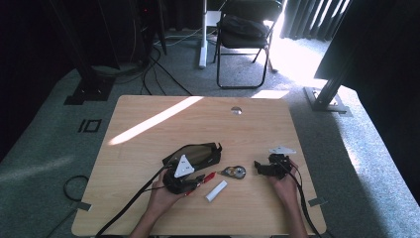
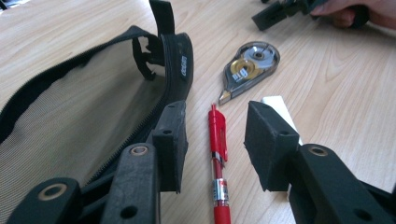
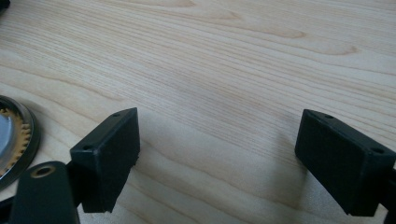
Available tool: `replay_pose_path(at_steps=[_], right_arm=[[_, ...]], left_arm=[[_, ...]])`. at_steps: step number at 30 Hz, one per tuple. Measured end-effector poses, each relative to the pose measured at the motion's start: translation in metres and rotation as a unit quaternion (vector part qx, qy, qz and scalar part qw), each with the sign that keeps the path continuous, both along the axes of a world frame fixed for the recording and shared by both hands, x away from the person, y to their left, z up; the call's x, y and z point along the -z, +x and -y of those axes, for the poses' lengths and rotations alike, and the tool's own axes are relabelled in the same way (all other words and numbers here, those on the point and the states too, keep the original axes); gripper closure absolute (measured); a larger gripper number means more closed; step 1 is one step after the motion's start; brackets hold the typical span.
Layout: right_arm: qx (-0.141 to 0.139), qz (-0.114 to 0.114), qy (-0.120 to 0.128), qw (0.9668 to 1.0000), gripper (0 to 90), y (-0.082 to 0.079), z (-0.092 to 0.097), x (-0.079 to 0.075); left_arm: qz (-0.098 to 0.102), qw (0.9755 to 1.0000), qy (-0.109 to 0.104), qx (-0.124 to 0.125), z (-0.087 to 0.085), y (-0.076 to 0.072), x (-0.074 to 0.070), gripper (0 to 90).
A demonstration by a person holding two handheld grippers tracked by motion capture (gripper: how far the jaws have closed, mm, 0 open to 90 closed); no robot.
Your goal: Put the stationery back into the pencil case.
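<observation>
A red pen [image 2: 218, 149] lies on the wooden table [image 1: 198, 119], its tip toward a clear correction tape roller [image 2: 250, 67]. My left gripper [image 2: 216, 135] is open, one jaw on each side of the pen with gaps showing and no pad touching it. A black mesh pencil case [image 2: 70, 116] lies unzipped just left of that gripper. A white stick-shaped eraser [image 2: 278, 105] is partly hidden behind the right-hand jaw. In the high view the left gripper [image 1: 196, 180] sits over the pen [image 1: 205, 177]. My right gripper [image 3: 229, 144] is wide open over bare wood, the roller [image 3: 11, 140] at its left.
In the high view the pencil case [image 1: 195, 154], roller [image 1: 234, 172] and eraser [image 1: 216, 191] cluster near the table's front middle, with the right gripper [image 1: 260, 166] to their right. A metal grommet [image 1: 236, 110] sits near the far edge. A folding chair [image 1: 245, 39] stands beyond the table.
</observation>
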State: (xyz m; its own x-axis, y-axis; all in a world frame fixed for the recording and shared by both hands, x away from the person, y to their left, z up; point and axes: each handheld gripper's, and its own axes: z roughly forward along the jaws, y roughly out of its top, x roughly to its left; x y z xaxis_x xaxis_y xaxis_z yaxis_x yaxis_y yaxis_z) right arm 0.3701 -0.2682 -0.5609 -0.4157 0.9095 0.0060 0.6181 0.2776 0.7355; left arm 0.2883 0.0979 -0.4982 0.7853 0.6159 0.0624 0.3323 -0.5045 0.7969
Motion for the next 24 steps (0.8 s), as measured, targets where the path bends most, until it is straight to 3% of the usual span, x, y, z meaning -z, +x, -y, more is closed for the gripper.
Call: replay_pose_path(at_steps=[5,24], right_arm=[[0.0,0.0,0.0,1.0,13.8,0.0,0.0,0.0],[0.0,0.0,0.0,1.0,13.8,0.0,0.0,0.0]], left_arm=[[0.01,0.9999,0.009,-0.003,0.002,-0.002,0.004,62.3],[-0.028,0.9987,0.04,0.015,0.012,0.007,0.034,69.3]])
